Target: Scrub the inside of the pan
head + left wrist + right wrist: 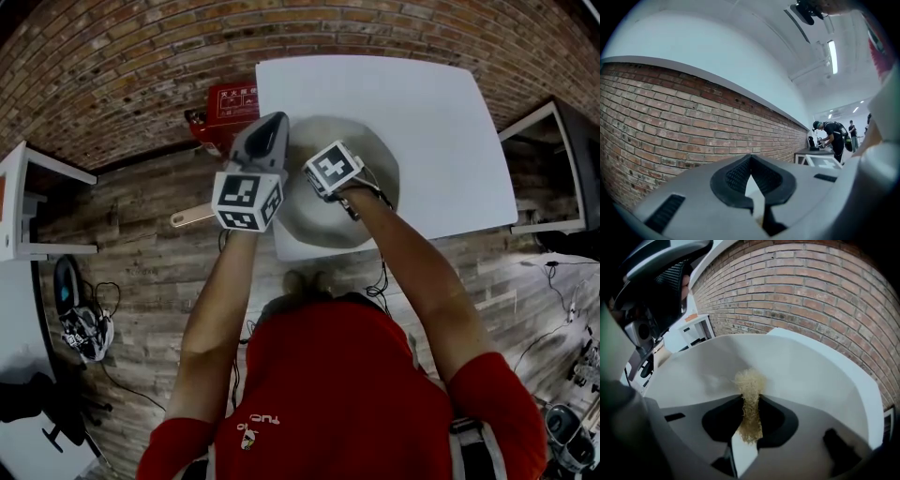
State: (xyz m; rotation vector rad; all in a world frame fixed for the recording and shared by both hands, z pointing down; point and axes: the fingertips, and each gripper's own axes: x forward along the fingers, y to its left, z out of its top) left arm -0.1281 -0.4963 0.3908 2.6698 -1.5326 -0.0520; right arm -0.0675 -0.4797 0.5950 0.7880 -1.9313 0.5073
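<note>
- Scrubbing looked to be in hand: the right gripper [750,398] was clamped on a tan fibre scrubber [749,380], whose tuft touched the pan's [806,376] inner wall just beyond the jaw tips.
- The pan sat on the near-left part of the white table [441,122], its handle [190,217] pointing left past the table edge.
- The left gripper [750,158] had its jaws together at the tips. It pointed far and upward, over the pan's left rim, toward the brick wall [670,117]. Nothing could be made out held between the jaws, and I could not tell whether it steadied the pan.
- The next move likely called for pressing the tuft down and sweeping it round the wall and base. The light pan might slide unless it was braced.
- The two grippers were close together, so a wide sweep leftward could knock them.
- A red box [230,108] stood on the floor just far-left of the table, and cables [84,328] lay at near left, both clear of the work.
</note>
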